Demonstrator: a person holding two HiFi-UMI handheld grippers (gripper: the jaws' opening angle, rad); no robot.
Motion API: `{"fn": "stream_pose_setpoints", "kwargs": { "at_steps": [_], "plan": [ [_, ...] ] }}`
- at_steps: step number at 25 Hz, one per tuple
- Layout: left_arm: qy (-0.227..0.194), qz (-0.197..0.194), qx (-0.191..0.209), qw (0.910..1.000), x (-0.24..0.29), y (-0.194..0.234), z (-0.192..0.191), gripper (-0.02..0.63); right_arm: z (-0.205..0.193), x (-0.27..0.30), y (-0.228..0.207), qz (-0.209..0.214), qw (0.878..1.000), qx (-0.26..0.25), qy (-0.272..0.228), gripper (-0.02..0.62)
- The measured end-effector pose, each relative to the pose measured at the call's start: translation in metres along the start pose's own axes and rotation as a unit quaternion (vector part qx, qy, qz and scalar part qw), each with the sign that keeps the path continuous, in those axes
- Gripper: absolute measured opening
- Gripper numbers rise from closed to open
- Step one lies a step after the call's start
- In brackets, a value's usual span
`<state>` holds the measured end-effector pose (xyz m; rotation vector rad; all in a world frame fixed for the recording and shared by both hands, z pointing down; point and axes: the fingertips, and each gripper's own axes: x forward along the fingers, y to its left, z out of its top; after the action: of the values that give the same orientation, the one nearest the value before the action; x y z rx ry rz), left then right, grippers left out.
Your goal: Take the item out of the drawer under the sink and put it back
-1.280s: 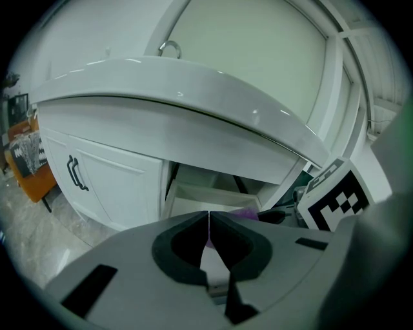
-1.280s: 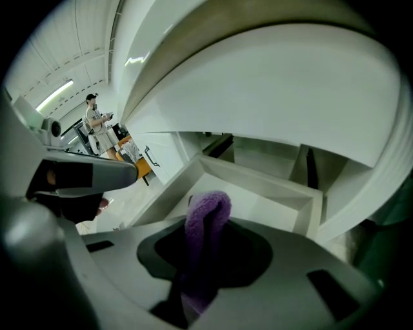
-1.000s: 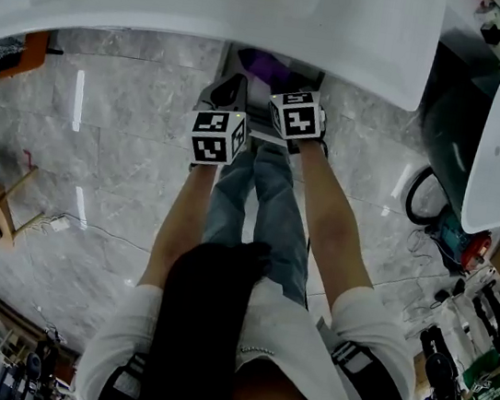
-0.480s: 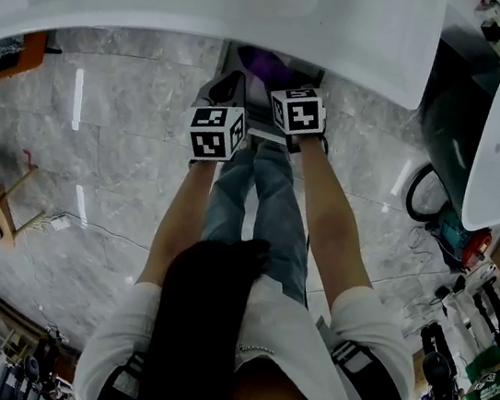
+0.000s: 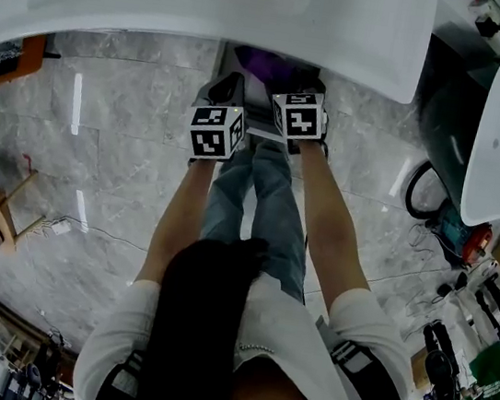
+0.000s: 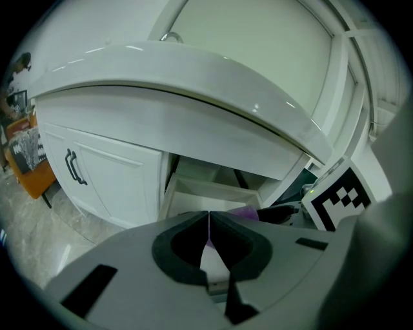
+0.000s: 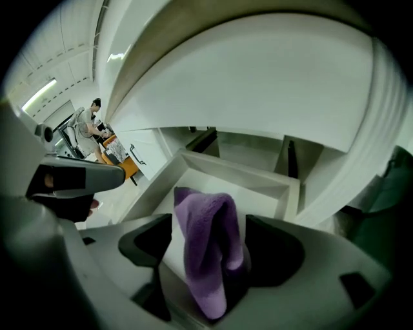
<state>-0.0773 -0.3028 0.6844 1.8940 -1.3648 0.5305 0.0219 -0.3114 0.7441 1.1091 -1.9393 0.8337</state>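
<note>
Purple fleece cloth (image 7: 208,225) sags loose between our right gripper's (image 7: 213,250) jaws, which have just been opening wide. We judge it is being released over the front edge of the open white drawer (image 7: 258,177). Our left gripper (image 6: 208,242) is closed and empty. We count one cloth, two grippers, one drawer and one white sink (image 5: 214,3).
</note>
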Motion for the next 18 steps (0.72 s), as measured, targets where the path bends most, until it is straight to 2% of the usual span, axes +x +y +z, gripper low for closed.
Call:
{"fn": "stream_pose_setpoints", "kwargs": {
  "at_steps": [9, 18],
  "plan": [
    [-0.011, -0.004, 0.007, 0.9999, -0.010, -0.011, 0.015, 0.012, 0.010, -0.032, 0.009, 0.012, 1.000, -0.005, -0.023, 0.345],
    [-0.027, -0.009, 0.015, 0.9995, -0.036, -0.025, 0.035, 0.012, 0.038, -0.083, 0.017, 0.016, 0.997, 0.009, -0.072, 0.345]
  ]
}}
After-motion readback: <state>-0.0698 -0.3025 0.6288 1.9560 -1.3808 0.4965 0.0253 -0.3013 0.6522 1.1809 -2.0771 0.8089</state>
